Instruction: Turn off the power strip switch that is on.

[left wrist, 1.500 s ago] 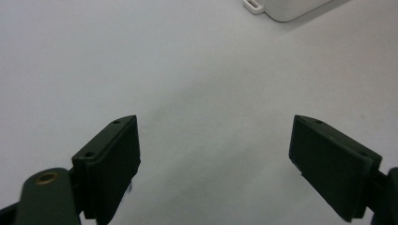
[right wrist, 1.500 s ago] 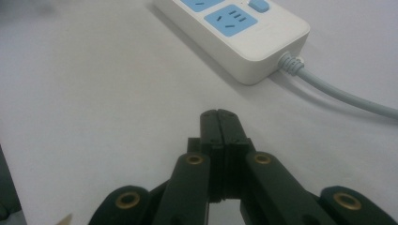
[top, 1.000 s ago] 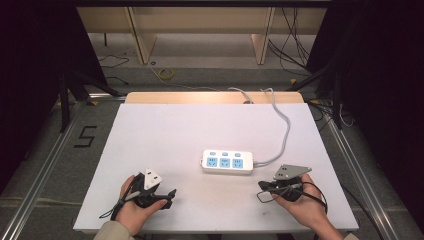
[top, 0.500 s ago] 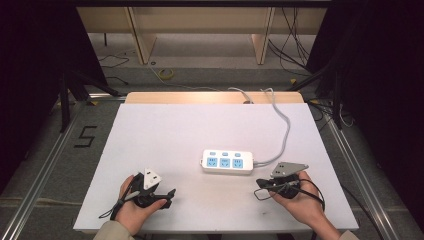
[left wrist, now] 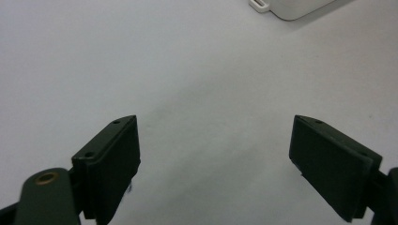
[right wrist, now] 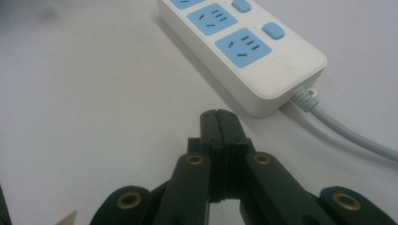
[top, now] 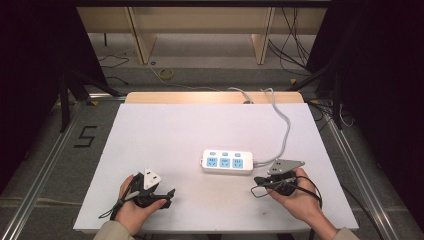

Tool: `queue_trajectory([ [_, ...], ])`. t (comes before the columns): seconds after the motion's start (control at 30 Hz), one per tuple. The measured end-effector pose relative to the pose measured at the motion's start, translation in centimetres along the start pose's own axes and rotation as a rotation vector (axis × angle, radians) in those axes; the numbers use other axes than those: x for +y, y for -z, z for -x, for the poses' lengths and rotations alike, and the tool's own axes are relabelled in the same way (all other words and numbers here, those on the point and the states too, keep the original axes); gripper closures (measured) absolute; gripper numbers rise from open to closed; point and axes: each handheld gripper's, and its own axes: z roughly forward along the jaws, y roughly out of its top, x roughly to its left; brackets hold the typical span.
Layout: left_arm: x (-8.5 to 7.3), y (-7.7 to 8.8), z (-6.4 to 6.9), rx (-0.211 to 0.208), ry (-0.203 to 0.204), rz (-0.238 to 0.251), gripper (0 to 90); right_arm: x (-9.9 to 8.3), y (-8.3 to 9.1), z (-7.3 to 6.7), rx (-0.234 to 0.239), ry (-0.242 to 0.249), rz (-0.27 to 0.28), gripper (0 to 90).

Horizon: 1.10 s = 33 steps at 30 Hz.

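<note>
Strip (top: pixel 227 162) lay near the middle of the white table (top: pixel 165 130) in the high view, its three blue sockets up and its grey cord (top: pixel 283 125) running off its right end and curling back to the far edge. The right gripper (top: pixel 257 181) sat low at the near right, just beside the strip's cord end, nose turned left; against the pictures from a second and half a second earlier it had crept a little leftward and forward, closing on that end. The left gripper (top: pixel 167 195) rested at the near left, well apart from the strip, and had not shifted over that second.

In the left gripper view the jaws stood wide, nothing between them but bare table, and one corner of the strip (left wrist: pixel 291 7) showed at the top edge, far off.

In the right gripper view the jaws were pressed flat together with nothing held, their tip (right wrist: pixel 218 123) close to the strip's (right wrist: pixel 244 51) cord end but apart from it. The nearest socket (right wrist: pixel 243 45) and its blue switch (right wrist: pixel 273 30) sat just beyond.

Judged from that small advance with pinched jaws, the right gripper was likely lining up to press a switch or nudge the strip rather than grasp it; the work looked barely begun, and the left gripper seemed to be waiting
</note>
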Motion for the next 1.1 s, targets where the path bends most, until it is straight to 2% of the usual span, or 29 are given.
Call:
queue_trajectory([
  [1.1,0.0,0.0,0.0,0.004,0.001,0.003,16.3,1.9,-1.1,-0.1,0.005,0.021,-0.019,90.0],
])
